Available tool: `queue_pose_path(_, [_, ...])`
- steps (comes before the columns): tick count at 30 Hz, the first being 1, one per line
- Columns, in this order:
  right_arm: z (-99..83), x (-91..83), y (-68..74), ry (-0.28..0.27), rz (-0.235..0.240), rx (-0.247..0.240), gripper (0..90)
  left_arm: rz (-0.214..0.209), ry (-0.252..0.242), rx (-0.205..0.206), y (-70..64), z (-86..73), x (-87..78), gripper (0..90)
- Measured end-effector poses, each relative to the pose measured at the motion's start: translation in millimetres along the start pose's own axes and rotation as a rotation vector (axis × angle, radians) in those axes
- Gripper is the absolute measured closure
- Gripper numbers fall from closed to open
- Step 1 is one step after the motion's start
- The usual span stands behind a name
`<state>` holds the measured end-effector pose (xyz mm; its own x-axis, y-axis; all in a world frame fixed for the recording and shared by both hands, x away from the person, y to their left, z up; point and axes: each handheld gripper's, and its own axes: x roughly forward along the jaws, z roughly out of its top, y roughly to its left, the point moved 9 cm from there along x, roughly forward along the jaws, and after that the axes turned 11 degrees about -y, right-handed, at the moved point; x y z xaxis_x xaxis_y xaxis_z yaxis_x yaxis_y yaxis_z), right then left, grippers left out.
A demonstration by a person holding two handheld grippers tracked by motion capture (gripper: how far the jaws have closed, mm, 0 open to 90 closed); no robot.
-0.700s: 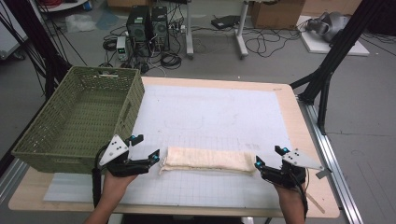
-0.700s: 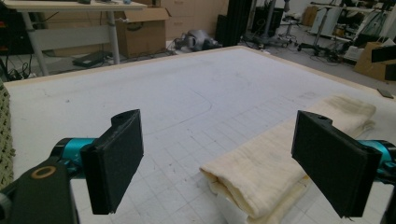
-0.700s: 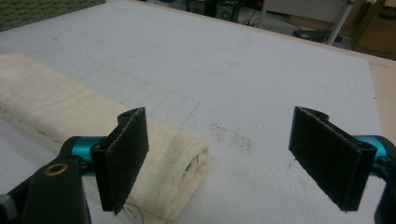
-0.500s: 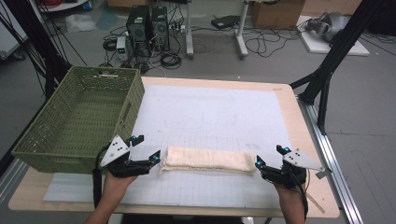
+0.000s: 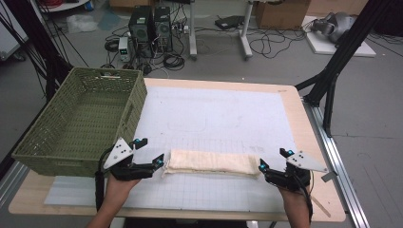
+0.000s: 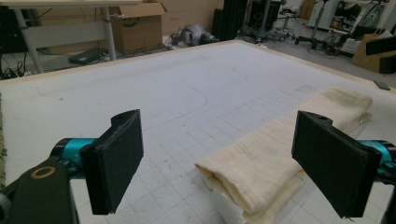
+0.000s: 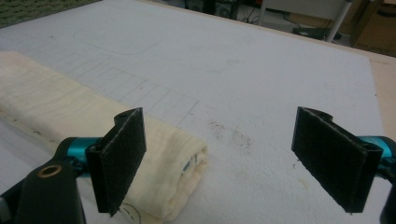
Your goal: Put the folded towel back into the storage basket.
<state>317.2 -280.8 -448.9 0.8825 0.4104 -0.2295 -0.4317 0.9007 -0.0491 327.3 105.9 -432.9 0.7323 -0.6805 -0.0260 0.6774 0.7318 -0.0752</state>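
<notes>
Item 1. Olive-green woven rectangular basket, at the left edge of the bench, empty inside, well apart from the cloth.

Item 2. Left gripper, held in the person's left hand at the near left of the bench. Fingers spread wide apart, holding nothing; the cloth's left end lies just ahead of them, between the two pads in the left gripper view.

Item 3. Cream-coloured cloth folded into a long flat roll, lying crosswise on the white gridded mat near the bench's front edge, between the two grippers. Layered folds show at its left end; its right end is rounded.

Item 4. Right gripper, held in the person's right hand at the near right. Fingers likewise wide open and empty; the left pad sits in front of the cloth's end, the other over bare mat.

Item 5. Light wooden bench, its rim visible around the mat.
</notes>
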Motion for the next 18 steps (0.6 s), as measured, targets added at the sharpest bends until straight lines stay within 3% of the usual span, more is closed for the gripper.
queue_pose_path(18, [-0.2, 0.1, -0.3, 0.004, 0.000, 0.000, 16.4, -0.010, 0.003, -0.009, -1.6, 2.0, 0.4, 17.4])
